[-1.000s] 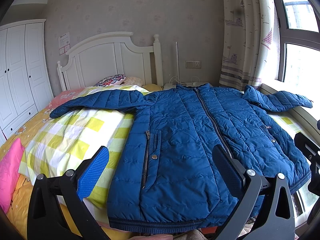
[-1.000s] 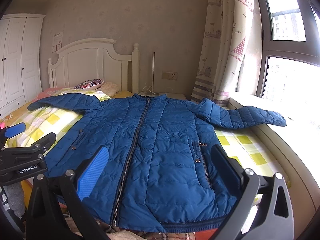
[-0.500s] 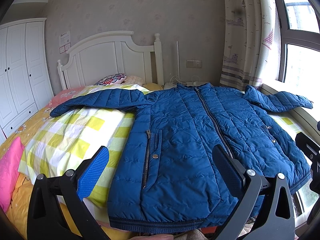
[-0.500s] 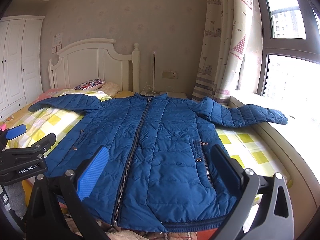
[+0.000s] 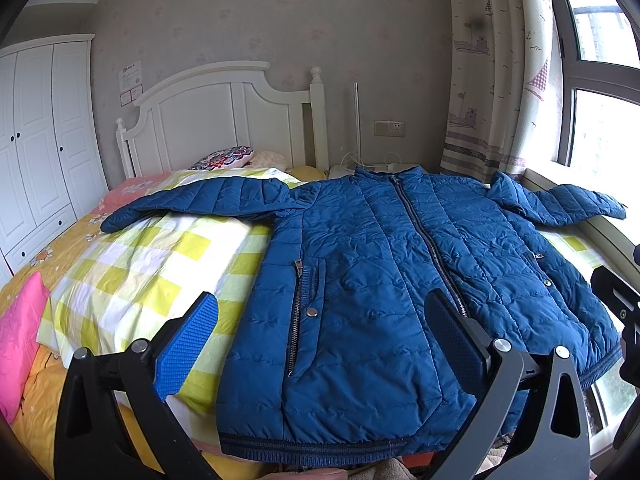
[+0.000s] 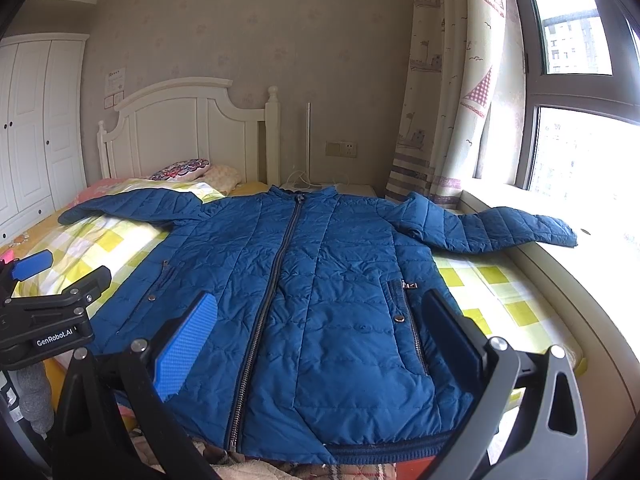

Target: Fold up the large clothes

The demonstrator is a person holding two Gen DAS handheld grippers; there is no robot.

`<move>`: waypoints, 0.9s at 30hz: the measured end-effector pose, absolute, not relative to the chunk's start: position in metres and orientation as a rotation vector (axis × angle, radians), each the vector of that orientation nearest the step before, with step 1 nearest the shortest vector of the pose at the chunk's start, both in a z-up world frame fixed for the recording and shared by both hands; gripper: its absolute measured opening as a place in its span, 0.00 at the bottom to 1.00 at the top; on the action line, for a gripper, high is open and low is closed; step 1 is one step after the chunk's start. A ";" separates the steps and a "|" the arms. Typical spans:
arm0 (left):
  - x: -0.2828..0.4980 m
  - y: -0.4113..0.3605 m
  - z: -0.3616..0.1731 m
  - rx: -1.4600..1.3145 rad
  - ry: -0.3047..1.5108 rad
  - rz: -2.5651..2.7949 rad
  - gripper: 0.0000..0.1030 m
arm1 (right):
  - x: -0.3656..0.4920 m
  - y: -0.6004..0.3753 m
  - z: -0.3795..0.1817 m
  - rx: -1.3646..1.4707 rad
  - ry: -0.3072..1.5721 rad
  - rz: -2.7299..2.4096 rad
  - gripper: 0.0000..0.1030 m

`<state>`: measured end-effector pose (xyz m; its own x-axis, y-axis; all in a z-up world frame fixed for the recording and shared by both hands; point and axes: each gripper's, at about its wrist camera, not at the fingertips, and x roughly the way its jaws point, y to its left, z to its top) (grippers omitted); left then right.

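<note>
Hovering over the hem, both grippers released.
Jacket (image 5: 380, 280) runs lengthwise up the bed (image 5: 132, 264); left gripper (image 5: 320, 340) nearer left sleeve (image 5: 200, 200), right gripper (image 6: 320, 336) nearer right sleeve (image 6: 500, 228).

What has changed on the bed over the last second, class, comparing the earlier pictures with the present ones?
Nothing visibly changed: the blue jacket lies flat and zipped with both sleeves spread, and the left tool and right tool hover open, holding nothing.

"genrobot.ai" is printed on the left claw (image 6: 44, 280).
</note>
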<state>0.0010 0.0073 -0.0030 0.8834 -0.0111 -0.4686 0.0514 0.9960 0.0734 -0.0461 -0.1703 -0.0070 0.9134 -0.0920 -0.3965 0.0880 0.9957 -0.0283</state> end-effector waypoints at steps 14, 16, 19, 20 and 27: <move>-0.001 0.006 -0.003 0.086 0.490 -0.036 0.96 | -0.046 -0.173 -0.008 -0.003 0.412 -0.093 0.98; -0.001 0.005 -0.004 0.085 0.494 -0.037 0.96 | -0.047 -0.174 -0.008 -0.001 0.414 -0.093 0.98; 0.002 0.004 -0.005 0.083 0.507 -0.040 0.96 | -0.047 -0.173 -0.010 0.001 0.419 -0.092 0.98; 0.003 0.005 -0.007 0.083 0.512 -0.042 0.96 | -0.046 -0.173 -0.011 0.001 0.423 -0.092 0.98; 0.015 0.003 -0.017 0.082 0.564 -0.053 0.96 | -0.040 -0.180 -0.020 0.029 0.425 -0.041 0.98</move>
